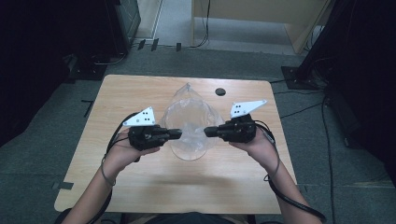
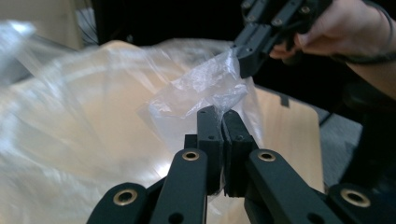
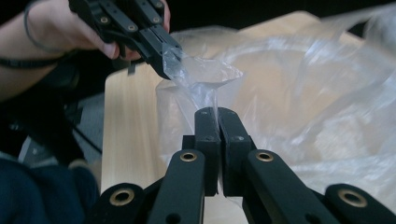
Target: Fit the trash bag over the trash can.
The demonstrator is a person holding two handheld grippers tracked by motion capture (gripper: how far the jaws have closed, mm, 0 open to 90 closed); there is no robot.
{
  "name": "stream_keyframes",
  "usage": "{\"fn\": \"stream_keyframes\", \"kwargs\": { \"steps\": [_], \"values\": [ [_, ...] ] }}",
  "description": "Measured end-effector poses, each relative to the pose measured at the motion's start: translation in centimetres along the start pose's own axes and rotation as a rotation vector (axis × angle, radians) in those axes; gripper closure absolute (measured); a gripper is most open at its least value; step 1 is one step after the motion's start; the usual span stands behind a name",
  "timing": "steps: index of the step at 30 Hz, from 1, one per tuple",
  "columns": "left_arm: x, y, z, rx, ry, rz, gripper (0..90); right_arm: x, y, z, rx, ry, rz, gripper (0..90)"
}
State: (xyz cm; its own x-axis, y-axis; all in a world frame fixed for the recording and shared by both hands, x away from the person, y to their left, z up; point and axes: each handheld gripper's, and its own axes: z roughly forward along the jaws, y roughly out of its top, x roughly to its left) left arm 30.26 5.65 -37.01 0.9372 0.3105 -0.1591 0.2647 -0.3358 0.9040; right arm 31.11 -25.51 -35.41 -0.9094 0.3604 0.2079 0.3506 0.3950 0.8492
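Left gripper [image 1: 179, 134]: jaws pressed together, pinching a fold of the clear plastic bag [image 1: 189, 122] at the tips; in the left gripper view the film bunches up just past its fingertips [image 2: 211, 122]; right gripper [image 1: 208, 132]: jaws also closed, a thin twist of the same bag clamped between its fingertips [image 3: 208, 122]; the two grippers face each other, tips near but apart, each holding one side of the bag's near edge; bag lies between and beyond the fingertips, spreading away from them across the wooden table [image 1: 140, 186], crumpled and translucent; a small black disc [image 1: 220, 92] sits on the table beyond the right gripper's tips, clear of the bag.
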Motion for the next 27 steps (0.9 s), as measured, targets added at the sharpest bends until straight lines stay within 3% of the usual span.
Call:
{"fn": "stream_keyframes", "kwargs": {
  "steps": [2, 5, 9, 11, 16, 20, 25, 27],
  "values": [
    [-0.2, -0.7, 0.2, 0.02, -0.026, -0.005, 87.8, 0.1, -0.6, 0.5, 0.052, -0.014, -0.007, 88.4],
    [-0.2, -1.5, 0.5, 0.053, -0.045, -0.015, 87.6, 0.0, -1.2, 1.0, 0.054, 0.034, 0.025, 88.7],
    [0.0, -2.5, 1.0, 0.094, -0.077, -0.037, 86.9, 0.2, -1.6, 1.9, 0.096, 0.091, 0.04, 88.8],
    [0.3, -3.0, 1.2, 0.109, -0.073, -0.048, 86.6, 0.3, -1.9, 2.6, 0.144, 0.095, 0.03, 88.8],
    [0.9, -3.9, 1.6, 0.134, -0.047, -0.066, 86.7, -0.1, -2.8, 3.9, 0.199, 0.088, 0.036, 89.6],
    [1.6, -4.5, 1.7, 0.121, -0.027, -0.08, 86.7, -1.0, -3.6, 4.4, 0.225, 0.061, 0.054, 89.8],
    [2.1, -5.3, 2.1, 0.121, -0.017, -0.115, 87.7, -2.2, -4.8, 5.3, 0.211, 0.088, 0.1, 89.8],
    [2.2, -5.6, 2.4, 0.129, -0.013, -0.123, 88.1, -2.4, -5.2, 5.7, 0.219, 0.086, 0.094, 89.8]
  ]
}}
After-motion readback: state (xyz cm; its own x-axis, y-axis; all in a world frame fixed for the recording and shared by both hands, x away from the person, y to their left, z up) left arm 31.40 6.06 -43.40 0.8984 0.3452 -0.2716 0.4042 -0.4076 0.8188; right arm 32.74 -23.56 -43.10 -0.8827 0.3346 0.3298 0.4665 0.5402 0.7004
